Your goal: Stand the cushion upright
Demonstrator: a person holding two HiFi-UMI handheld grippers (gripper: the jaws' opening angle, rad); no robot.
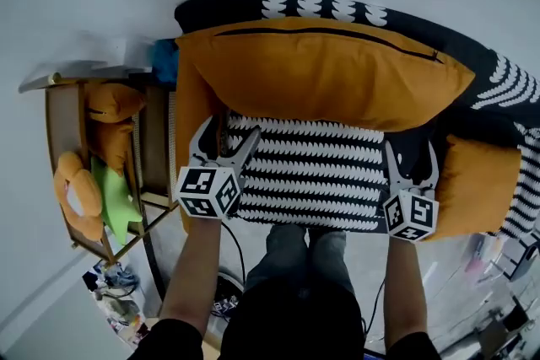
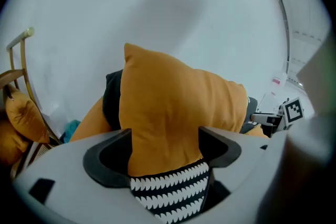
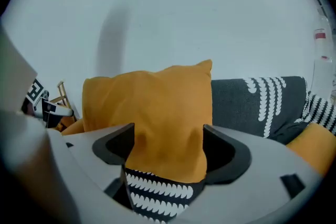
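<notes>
Since the cushion (image 1: pixel 329 72) already stands on its long edge, leaning on the sofa back (image 1: pixel 228 8) w/ its zip (image 1: pixel 329 34) along the top, I judge the step in hand is letting go cleanly. My left gripper (image 1: pixel 229 131) is at its lower left corner and my right gripper (image 1: pixel 411 146) at the lower right. Both have jaws spread wide. The cushion's bottom edge shows between them in each gripper view, and as far as I can tell the pads aren't biting the fabric.

To do this well I'd draw both hands straight back toward me at the same pace, a little upward, so no jaw tip snags the cover and drags the base forward — if the base slides out, it flops flat. If it sags, I'd nudge the bottom edge toward the backrest, not push up top.

Materials: the cover is mustard-orange matte woven cloth, plump and soft, w/ pointed corners — it creases easily and will dent under any pressure. The seat (image 1: pixel 312 181) under it is black fabric w/ rows of white scallops, prob. grippy enough to keep the base put. Another orange cushion (image 1: pixel 481 181) lies at the seat's right end.
</notes>
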